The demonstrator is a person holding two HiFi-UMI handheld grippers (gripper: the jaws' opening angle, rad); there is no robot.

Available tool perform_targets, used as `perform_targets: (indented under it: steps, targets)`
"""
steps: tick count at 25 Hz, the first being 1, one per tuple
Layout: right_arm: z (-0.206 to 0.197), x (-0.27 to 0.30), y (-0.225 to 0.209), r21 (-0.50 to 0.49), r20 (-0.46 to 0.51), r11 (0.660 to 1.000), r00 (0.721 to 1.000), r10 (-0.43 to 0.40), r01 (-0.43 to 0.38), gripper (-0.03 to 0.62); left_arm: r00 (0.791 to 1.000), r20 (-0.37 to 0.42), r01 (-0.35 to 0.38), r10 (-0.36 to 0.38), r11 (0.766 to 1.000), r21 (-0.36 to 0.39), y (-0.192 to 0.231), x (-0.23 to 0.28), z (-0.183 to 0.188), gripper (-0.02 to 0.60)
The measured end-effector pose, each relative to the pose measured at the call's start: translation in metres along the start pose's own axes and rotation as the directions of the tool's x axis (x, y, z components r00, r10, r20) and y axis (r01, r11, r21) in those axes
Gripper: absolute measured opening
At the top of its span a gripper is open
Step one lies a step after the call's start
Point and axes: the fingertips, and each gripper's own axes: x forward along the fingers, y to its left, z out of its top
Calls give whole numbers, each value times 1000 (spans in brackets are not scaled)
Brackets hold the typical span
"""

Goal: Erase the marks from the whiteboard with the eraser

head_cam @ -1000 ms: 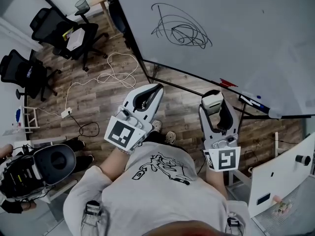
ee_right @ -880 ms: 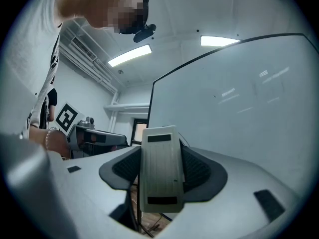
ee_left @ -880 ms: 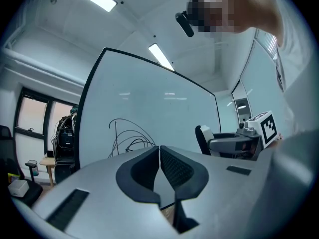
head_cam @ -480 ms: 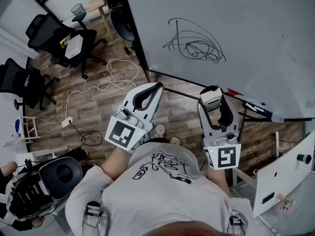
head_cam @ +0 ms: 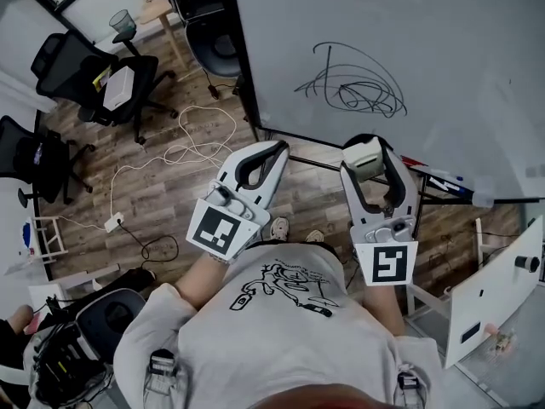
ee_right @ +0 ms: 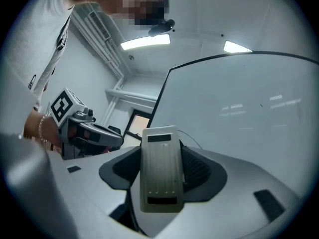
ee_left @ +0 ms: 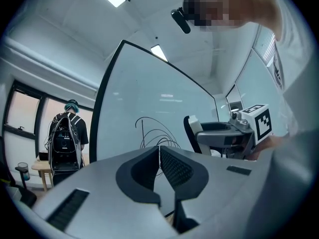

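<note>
My right gripper [head_cam: 369, 162] clamps the eraser [ee_right: 159, 168] by its long sides; it seems light and stiff. The left gripper [head_cam: 274, 150] is closed, empty. The scribble [head_cam: 353, 88] lies at twelve o'clock.

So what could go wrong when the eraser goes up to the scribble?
The eraser is pinched only at its sides by the right gripper; pressing on the scribble might twist it loose. The loose white cable on the floor lies near the shoes, so a step left could snag it.
</note>
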Motion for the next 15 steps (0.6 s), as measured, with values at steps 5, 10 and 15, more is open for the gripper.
perform_targets:
  steps: [5, 10, 15]
  targets:
    - [18, 31, -9, -178, -3, 984, 1000, -20, 19, 261, 1000, 4, -1, 1, 1000, -5, 13, 0, 3, 23]
    - [19, 61, -18, -374, -63, 927, 996, -62, 34, 261, 1000, 29, 5, -5, 1000, 10, 20, 1, 4, 23]
    - [26, 85, -27, -474, -70, 879, 993, -99, 54, 261, 999, 32, 1, -2, 1000, 17, 27, -1, 7, 23]
